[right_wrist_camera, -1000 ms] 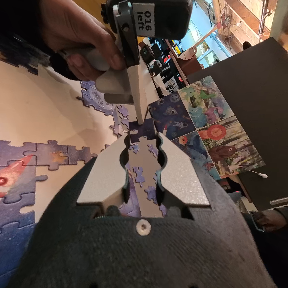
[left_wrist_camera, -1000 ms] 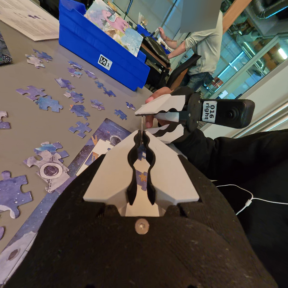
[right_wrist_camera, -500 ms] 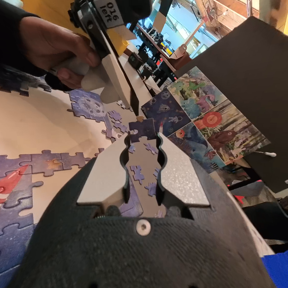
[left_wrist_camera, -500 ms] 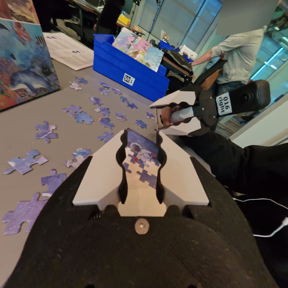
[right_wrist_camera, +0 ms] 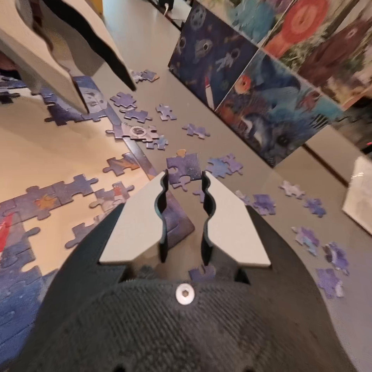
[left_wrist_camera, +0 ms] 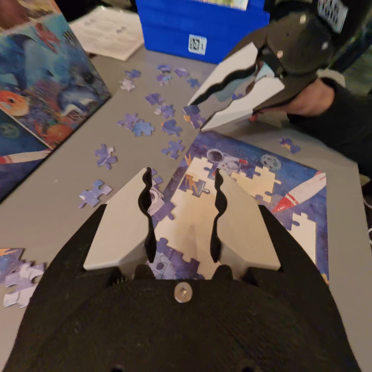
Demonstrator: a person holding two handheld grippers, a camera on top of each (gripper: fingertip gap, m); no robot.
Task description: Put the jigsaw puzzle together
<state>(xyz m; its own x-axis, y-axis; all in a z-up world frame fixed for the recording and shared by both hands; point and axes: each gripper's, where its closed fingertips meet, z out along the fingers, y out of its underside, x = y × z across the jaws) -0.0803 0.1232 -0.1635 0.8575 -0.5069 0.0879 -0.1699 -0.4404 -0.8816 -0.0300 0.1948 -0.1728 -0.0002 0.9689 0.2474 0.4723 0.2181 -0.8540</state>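
Gripping: right gripper (right_wrist_camera: 184, 174) clamps a dark purple puzzle piece (right_wrist_camera: 185, 165) by its side edges; both black wavy pads press on it, and the piece stands up off the surface (right_wrist_camera: 251, 181).
Held piece shape: flat card, roughly square, one tan knob on the far edge, two rounded notches toward the near left.
Same grasp, left view: right gripper (left_wrist_camera: 196, 117) shows the purple piece (left_wrist_camera: 193, 116) sticking out at its white fingertips, above the far corner of the puzzle tray (left_wrist_camera: 201, 217).
Left gripper: left gripper (left_wrist_camera: 182, 173) stands wide apart with nothing between the pads; it hangs over the tray.
Fingers: white, wedge-shaped, matte; inner faces lined with black scalloped rubber; body black and grainy.
Tray: cream card base with a printed blue-purple border, partly filled; joined pieces show an astronaut (left_wrist_camera: 227, 163) and a red-and-white rocket (left_wrist_camera: 300, 193).
Loose pieces: loose pieces (left_wrist_camera: 141, 126) in purple and blue, knobbed and notched, lie scattered flat on the grey matte surface.
Puzzle box: large puzzle box (left_wrist_camera: 44, 76) with glossy sea-life print, left of the loose pieces.
Bin: blue plastic bin (left_wrist_camera: 181, 26) with a white square tag, at the far edge.
Focus: both views are motion-blurred.
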